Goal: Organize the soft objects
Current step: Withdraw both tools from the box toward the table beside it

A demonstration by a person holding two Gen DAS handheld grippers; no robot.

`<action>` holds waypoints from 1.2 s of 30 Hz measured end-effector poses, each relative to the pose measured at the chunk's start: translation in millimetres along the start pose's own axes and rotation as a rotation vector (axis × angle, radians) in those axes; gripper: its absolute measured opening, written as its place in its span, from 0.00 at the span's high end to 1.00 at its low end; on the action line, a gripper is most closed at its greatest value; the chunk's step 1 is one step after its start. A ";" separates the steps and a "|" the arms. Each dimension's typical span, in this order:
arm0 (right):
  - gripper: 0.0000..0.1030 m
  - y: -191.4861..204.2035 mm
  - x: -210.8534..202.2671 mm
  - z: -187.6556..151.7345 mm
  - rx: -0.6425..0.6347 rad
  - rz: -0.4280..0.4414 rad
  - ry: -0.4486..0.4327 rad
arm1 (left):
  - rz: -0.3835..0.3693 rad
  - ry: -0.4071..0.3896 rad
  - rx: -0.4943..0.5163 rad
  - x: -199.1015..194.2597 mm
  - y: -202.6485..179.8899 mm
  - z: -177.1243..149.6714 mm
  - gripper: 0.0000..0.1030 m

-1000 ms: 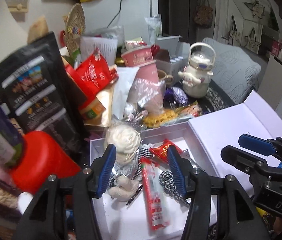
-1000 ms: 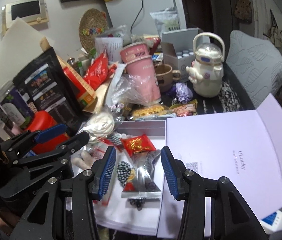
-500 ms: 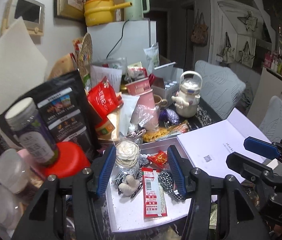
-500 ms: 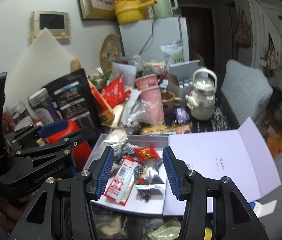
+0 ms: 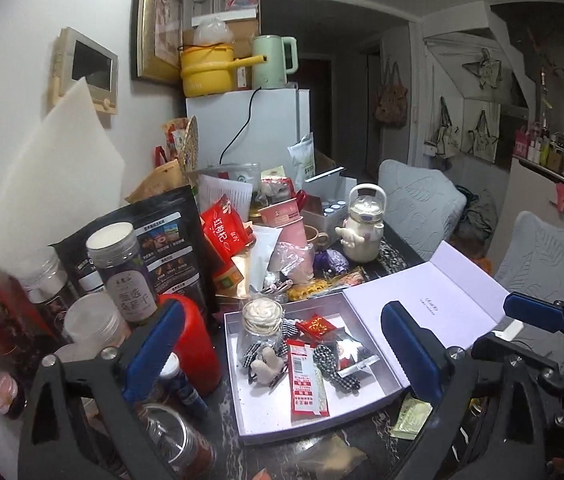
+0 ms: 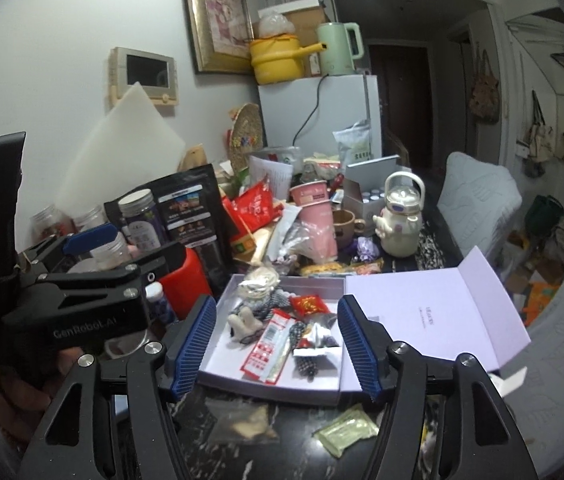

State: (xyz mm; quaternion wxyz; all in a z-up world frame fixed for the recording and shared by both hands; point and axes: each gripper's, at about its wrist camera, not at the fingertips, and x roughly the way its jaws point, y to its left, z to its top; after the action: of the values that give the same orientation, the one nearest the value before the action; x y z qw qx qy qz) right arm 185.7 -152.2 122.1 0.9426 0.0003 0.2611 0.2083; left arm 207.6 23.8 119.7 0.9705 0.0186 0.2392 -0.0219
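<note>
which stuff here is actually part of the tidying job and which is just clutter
Job: lilac box; in it the wrapped doll, long red sachet, small red packet, checked bow.

Clutter: red tub, pink cups, white kettle jug, black pouch.

Open from above over the shallow box (image 5: pixel 241 408). Walled at nine o'clock by the red canister (image 5: pixel 193 344) and jars (image 5: pixel 121 276); crowded at twelve by pink cups (image 5: pixel 290 232) and kettle (image 5: pixel 364 228); flanked at three by the lid (image 5: pixel 434 300).
</note>
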 end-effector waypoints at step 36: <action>0.31 2.4 -29.6 -131.8 0.107 -0.079 0.143 | -0.177 0.201 0.040 -30.2 -24.9 -122.3 0.03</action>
State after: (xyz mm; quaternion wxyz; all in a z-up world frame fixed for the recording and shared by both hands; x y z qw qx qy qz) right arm 96.8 -175.9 23.0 0.9276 0.0254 0.3385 0.1560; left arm 122.9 5.7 24.9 0.9354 0.0188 0.3355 -0.1103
